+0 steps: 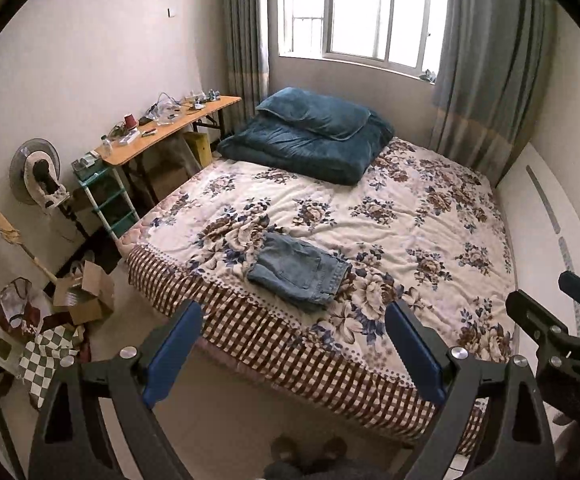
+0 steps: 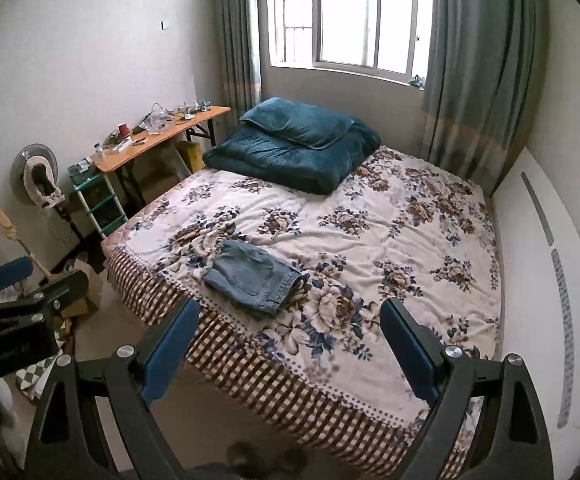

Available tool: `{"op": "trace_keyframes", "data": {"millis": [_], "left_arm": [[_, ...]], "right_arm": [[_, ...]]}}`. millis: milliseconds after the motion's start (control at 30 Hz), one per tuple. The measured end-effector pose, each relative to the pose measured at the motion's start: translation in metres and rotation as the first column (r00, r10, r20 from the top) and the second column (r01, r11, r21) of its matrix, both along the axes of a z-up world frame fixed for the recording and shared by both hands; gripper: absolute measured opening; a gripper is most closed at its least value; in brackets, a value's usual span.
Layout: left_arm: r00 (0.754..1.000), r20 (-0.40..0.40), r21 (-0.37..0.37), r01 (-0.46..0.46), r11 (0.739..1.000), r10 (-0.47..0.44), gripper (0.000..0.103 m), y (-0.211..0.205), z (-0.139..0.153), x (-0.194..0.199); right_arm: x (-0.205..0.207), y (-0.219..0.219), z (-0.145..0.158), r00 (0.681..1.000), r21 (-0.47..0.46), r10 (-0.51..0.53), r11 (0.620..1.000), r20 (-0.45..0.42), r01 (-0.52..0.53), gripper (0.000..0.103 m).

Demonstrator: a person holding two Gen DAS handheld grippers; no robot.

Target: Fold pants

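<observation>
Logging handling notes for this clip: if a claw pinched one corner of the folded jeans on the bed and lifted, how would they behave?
The folded jeans are layered denim, so they would probably sag and unfold rather than lift as one slab. They look fairly heavy for their size. On the soft, wrinkled floral bedspread, a push would likely drag and bunch them.

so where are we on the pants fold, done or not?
Looks done: the denim pants lie as a compact folded stack near the foot edge of the floral bedspread. Nothing is in hand: the left gripper and right gripper are open, back from the bed. Nothing visibly left.
</observation>
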State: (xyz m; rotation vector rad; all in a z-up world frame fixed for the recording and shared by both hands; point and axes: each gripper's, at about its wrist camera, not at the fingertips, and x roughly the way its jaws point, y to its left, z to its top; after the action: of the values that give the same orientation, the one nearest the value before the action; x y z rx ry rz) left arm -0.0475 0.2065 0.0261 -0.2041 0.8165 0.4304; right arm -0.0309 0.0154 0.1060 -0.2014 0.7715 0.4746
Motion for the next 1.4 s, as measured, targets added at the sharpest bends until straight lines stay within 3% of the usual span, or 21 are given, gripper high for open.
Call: {"op": "trace_keyframes", "data": {"millis": [233,300,467,900,1400], "left_arm": [[1.000,-0.010,0.016,-0.017,1.000,0.017,0.094,0.009,0.001,-0.009],[1.000,-0.008,0.012,-0.016,1.000,0.016,0.101,0.012,0.000,-0.008],[0.999,-0.036,0.050,-0.033,0.998,0.035,0.102,0.016,-0.003,-0.001],[0.993,-0.100,0.022,-0.058,0.998,0.060,0.102,0.045,-0.025,0.043],[0.985,-0.165,0.006,-0.057,0.998,0.057,0.103,0.052,-0.046,0.075]], "right_arm": [[-0.014,0.008,0.008,1.000,0.012,0.003,1.000,-0.015,-0.003,0.097],[-0.016,0.011,0.010,1.000,0.025,0.000,1.000,-0.016,0.001,0.097],[-0.010,0.014,0.009,1.000,0.032,-0.008,0.999,-0.011,0.008,0.098],[0.058,0.038,-0.021,0.998,-0.018,-0.043,0.999,-0.041,0.042,0.098],[0.099,0.046,-0.068,0.990,-0.066,-0.046,0.997,-0.131,0.038,0.098]]}}
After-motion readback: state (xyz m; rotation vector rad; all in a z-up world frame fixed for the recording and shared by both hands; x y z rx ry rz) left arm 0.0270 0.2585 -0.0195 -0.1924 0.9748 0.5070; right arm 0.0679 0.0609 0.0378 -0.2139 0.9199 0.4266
